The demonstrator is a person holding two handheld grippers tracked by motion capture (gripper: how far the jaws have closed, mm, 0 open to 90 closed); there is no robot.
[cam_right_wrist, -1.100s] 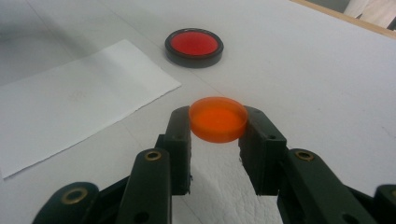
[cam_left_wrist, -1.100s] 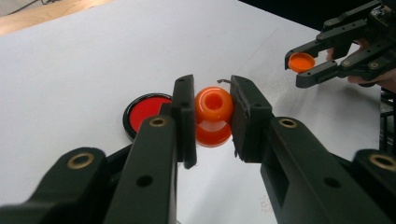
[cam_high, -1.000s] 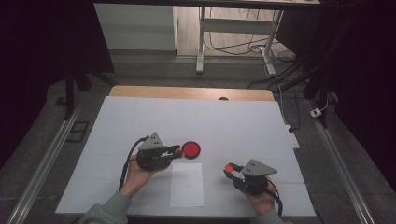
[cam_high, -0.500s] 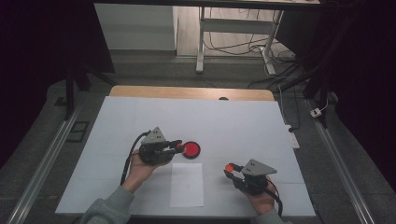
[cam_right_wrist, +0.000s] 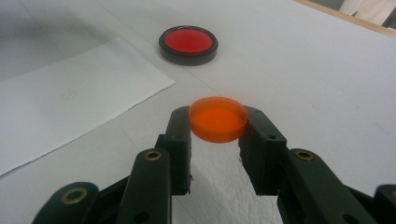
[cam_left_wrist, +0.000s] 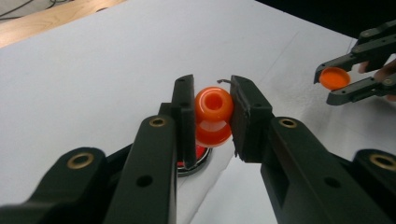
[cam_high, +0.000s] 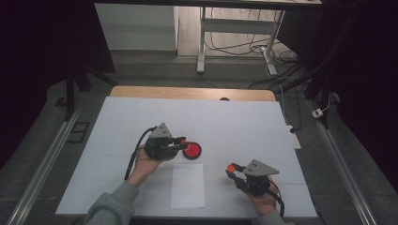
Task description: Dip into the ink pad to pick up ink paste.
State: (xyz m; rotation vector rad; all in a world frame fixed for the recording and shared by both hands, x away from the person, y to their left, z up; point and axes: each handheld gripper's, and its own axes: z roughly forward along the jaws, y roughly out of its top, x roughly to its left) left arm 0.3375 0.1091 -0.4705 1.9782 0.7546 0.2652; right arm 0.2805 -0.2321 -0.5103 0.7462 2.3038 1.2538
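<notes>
My left gripper (cam_left_wrist: 213, 116) is shut on a small orange knobbed piece (cam_left_wrist: 214, 103) with a hole in its top. It holds the piece right over a round red pad in a black ring (cam_left_wrist: 194, 158); I cannot tell whether they touch. In the high view the left gripper (cam_high: 182, 142) reaches the left edge of the red pad (cam_high: 192, 150). My right gripper (cam_right_wrist: 218, 123) is shut on a flat orange cap (cam_right_wrist: 218, 117), held just above the table. The high view has it at the front right (cam_high: 231, 169), apart from the pad.
A white sheet of paper (cam_high: 187, 185) lies near the front edge between the two hands, on the white table cover (cam_high: 234, 122). A wooden strip (cam_high: 187, 93) runs along the far edge. Metal rails flank the table on both sides.
My left gripper has shifted slightly right and away from me, closer over the red pad. The right gripper has stayed almost still with the cap.
</notes>
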